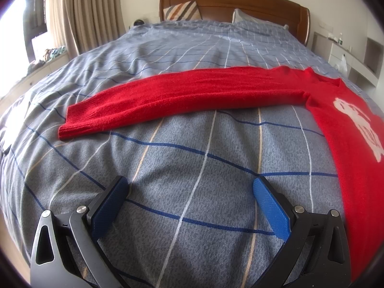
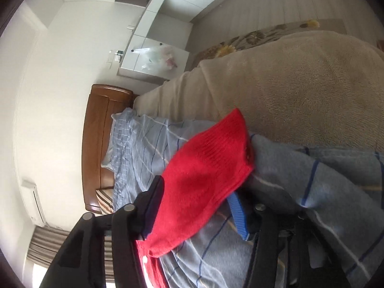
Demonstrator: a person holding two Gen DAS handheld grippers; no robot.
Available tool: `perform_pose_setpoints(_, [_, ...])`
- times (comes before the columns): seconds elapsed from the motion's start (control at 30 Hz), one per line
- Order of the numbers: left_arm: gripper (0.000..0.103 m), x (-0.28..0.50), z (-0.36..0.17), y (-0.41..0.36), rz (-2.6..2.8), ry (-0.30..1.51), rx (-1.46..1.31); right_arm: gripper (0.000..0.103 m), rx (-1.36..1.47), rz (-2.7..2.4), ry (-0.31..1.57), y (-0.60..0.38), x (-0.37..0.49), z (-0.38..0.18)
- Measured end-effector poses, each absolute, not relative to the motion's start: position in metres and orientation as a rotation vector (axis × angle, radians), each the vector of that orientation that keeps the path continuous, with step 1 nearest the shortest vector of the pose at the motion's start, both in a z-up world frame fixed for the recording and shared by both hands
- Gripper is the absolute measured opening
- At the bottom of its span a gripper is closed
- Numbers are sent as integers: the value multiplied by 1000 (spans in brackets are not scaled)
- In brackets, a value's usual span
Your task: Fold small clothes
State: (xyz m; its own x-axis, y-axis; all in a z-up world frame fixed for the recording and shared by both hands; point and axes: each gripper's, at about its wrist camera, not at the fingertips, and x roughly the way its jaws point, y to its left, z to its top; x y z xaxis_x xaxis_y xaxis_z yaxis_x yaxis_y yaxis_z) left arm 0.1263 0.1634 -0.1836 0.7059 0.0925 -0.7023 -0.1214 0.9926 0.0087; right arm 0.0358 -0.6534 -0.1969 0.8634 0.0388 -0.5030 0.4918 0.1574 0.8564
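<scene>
A red knit sweater (image 1: 348, 129) with a white figure on its chest lies on the bed. One sleeve (image 1: 168, 98) stretches out flat to the left, cuff at the far left. My left gripper (image 1: 190, 187) is open and empty, low over the cover, in front of that sleeve and apart from it. In the right wrist view, rolled sideways, the other red sleeve cuff (image 2: 206, 168) lies between the fingers of my right gripper (image 2: 196, 192). The jaws stand wide apart around the sleeve, with the blue pad (image 2: 237, 213) under it.
A grey-blue checked cover (image 1: 192, 158) spreads over the bed. A wooden headboard (image 1: 240, 2) and pillows stand at the far end. Curtains (image 1: 84, 12) hang at the left. A beige blanket (image 2: 300, 86) lies beside the right gripper. A white cabinet (image 2: 156, 57) stands against the wall.
</scene>
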Motion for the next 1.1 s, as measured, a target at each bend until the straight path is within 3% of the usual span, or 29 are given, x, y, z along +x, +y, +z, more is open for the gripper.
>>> perform_pose_setpoints(0.07, [103, 126, -184, 164, 119, 778, -39, 11, 1395, -381, 486, -662, 39, -205])
perform_pose_setpoints(0.13, [103, 126, -184, 164, 119, 778, -39, 2, 1362, -393, 518, -664, 45, -206])
perform_pose_setpoints(0.23, [103, 126, -183, 164, 122, 775, -37, 4, 1217, -421, 551, -656, 55, -181])
perform_pose_setpoints(0.33, [103, 127, -182, 164, 125, 773, -36, 4, 990, -362, 511, -630, 77, -120])
perform_pose_setpoints(0.53, [103, 126, -183, 164, 123, 774, -37, 4, 607, -15, 456, -488, 149, 3])
perform_pose_setpoints(0.73, [103, 126, -183, 164, 122, 773, -38, 4, 415, 292, 575, -314, 215, 7])
perform_pose_setpoints(0.8, [103, 126, -183, 164, 121, 772, -39, 6, 387, 394, 647, -267, 233, -16])
perform_pose_setpoints(0.83, [103, 126, -183, 164, 122, 773, -38, 18, 402, 452, 710, -248, 241, -34])
perform_pose_setpoints(0.87, [103, 126, -183, 164, 121, 772, -39, 47, 429, 495, 775, -234, 247, -53])
perform_pose_setpoints(0.9, [103, 126, -183, 163, 120, 772, -41, 59, 468, 528, 816, -225, 250, -70])
perform_pose_setpoints(0.93, [103, 126, -183, 163, 119, 771, -42, 64, 506, 550, 836, -221, 249, -82])
perform_pose_setpoints(1.1, [103, 126, -184, 163, 120, 771, -41, 64, 482, 488, 836, -266, 217, -107])
